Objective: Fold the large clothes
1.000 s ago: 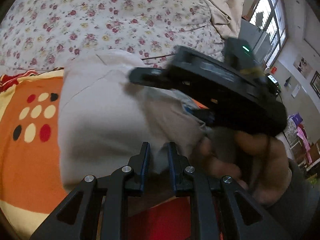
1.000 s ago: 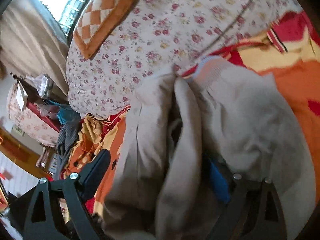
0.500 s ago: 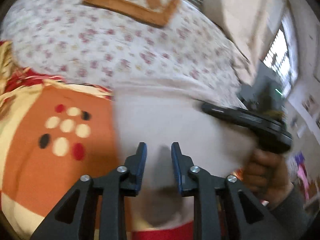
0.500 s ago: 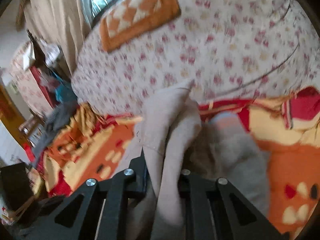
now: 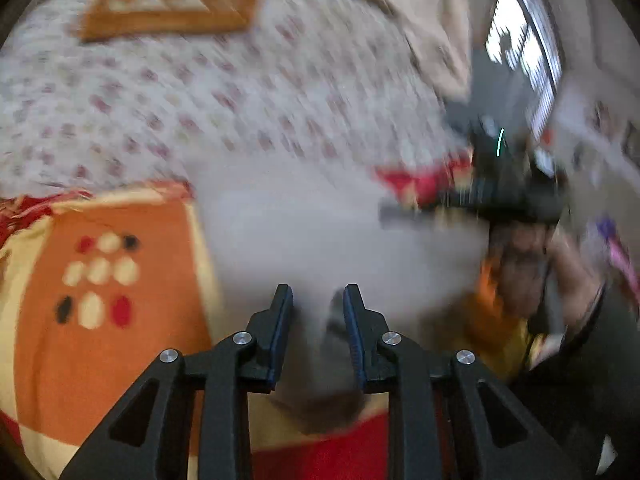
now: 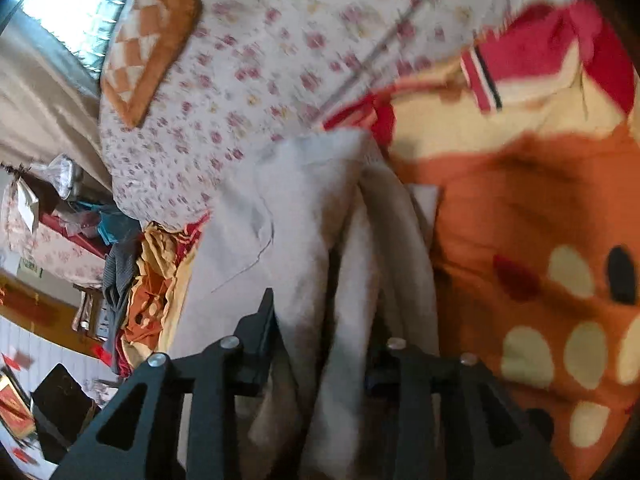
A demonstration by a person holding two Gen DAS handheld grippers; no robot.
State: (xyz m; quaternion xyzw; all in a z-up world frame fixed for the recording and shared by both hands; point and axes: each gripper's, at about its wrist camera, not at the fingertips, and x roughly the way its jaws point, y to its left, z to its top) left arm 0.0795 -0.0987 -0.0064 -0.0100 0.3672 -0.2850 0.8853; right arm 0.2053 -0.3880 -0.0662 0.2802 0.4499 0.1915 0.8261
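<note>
Pale grey-beige fabric — the garment [image 5: 304,236] — fills the centre of the left wrist view, lying on an orange blanket [image 5: 104,344] with cream, red and black ovals at lower left. Frame heavily motion-blurred. Left gripper [image 5: 318,312]: fingers a narrow gap apart at lower centre, a fold of the garment between the blue-edged pads; whether the pads actually pinch the cloth I cannot tell. At right of this frame, the right gripper [image 5: 404,213] shows as a dark smear held by the right hand [image 5: 532,272]; its tip sits at the garment's right edge.

Right wrist view: right gripper [image 6: 324,320] at lower centre, fingers clamped on bunched vertical folds of the garment [image 6: 320,208], which rises from between the fingers to mid-frame. Right finger largely hidden by cloth.

Surroundings — floral quilt [image 6: 280,40], white with small red flowers, across the upper part of both views. Orange-and-cream checked cushion [image 6: 148,44] lies on the quilt at upper left. Bright window [image 5: 516,40] at upper right of the left wrist view. Cluttered furniture and crumpled cloth at left edge of the right wrist view; details too blurred.
</note>
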